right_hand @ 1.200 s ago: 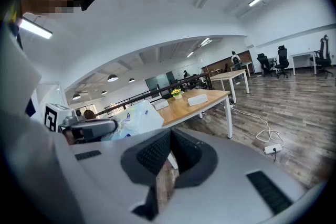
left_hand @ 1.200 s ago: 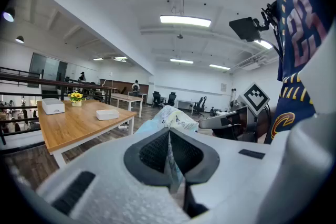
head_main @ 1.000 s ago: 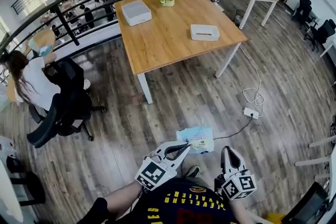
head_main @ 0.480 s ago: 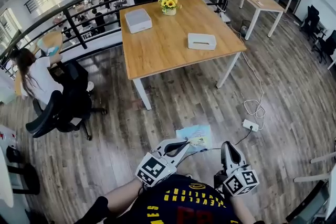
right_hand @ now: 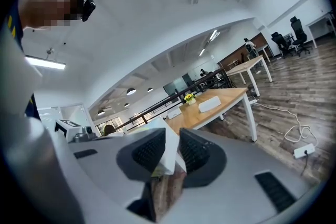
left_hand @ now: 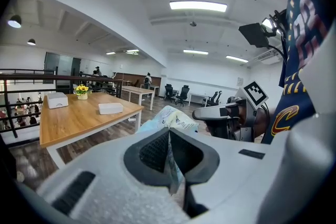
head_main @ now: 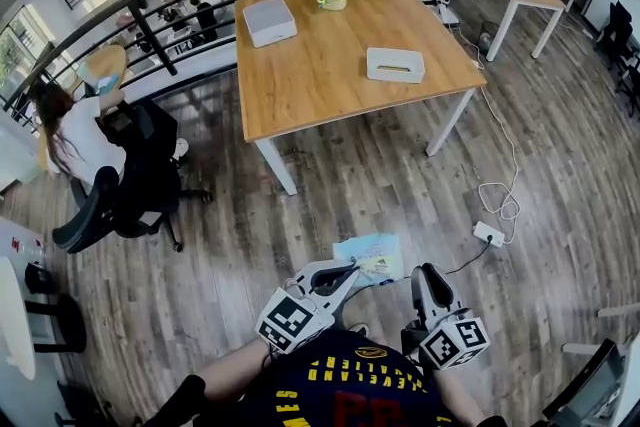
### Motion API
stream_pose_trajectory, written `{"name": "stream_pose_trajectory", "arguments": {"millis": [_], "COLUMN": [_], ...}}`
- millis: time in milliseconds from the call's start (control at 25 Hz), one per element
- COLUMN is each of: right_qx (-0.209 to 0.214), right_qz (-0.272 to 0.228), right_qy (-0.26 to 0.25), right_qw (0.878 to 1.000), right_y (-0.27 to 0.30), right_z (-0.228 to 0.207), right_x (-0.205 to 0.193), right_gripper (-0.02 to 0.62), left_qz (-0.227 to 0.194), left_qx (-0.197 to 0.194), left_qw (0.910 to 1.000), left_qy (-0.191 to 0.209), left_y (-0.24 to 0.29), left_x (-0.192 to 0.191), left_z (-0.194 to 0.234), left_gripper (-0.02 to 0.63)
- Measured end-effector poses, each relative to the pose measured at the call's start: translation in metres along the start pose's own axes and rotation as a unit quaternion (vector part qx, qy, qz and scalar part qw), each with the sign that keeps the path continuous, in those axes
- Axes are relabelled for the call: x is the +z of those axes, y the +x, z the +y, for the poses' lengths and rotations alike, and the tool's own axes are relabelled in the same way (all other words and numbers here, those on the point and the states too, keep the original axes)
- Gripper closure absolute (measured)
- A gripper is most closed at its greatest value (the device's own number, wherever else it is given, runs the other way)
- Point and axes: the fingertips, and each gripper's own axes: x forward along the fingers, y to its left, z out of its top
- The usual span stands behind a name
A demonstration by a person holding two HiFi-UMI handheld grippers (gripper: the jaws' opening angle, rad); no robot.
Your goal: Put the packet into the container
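While the left gripper (head_main: 350, 273) is clamped shut on the packet (head_main: 375, 255), the right gripper (head_main: 421, 273) pinches its edge; wood floor (head_main: 350, 185) lies below, a wooden table (head_main: 320, 75) beyond.

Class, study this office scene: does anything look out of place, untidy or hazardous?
Yes. A white power strip lies on the bare wooden floor right of the table, and its white cable trails down from beside the table in loose loops across the boards. Nothing looks spilled or broken.
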Motion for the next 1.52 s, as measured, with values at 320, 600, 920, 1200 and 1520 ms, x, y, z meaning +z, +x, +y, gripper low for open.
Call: {"name": "stream_pose_trajectory", "arguments": {"millis": [320, 600, 920, 1200, 1520], "right_qx": [-0.040, -0.063, -0.059, -0.041, -0.005], "right_qz": [0.002, 0.013, 0.038, 0.041, 0.044], "right_qy": [-0.021, -0.030, -0.038, -0.022, -0.002], "right_qw": [0.999, 0.997, 0.997, 0.998, 0.999], "right_y": [0.073, 0.131, 0.176, 0.212, 0.259], "right_z": [-0.019, -0.017, -0.022, -0.048, -0.101], "right_x": [0.032, 0.048, 0.057, 0.072, 0.113], "right_gripper": [0.518, 0.520, 0.520, 0.520, 0.520], "left_qz": [-0.024, -0.031, -0.030, -0.023, -0.010], "left_qx": [-0.035, -0.061, -0.046, -0.033, 0.001], "left_qw": [0.9991, 0.9977, 0.9981, 0.9988, 0.9998], "left_qy": [0.004, 0.003, -0.027, -0.028, -0.017], "left_y": [0.040, 0.054, 0.065, 0.095, 0.155], "left_x": [0.028, 0.041, 0.039, 0.052, 0.084], "left_z": [0.069, 0.132, 0.177, 0.198, 0.228], "left_gripper": [0.600, 0.600, 0.600, 0.600, 0.600]}}
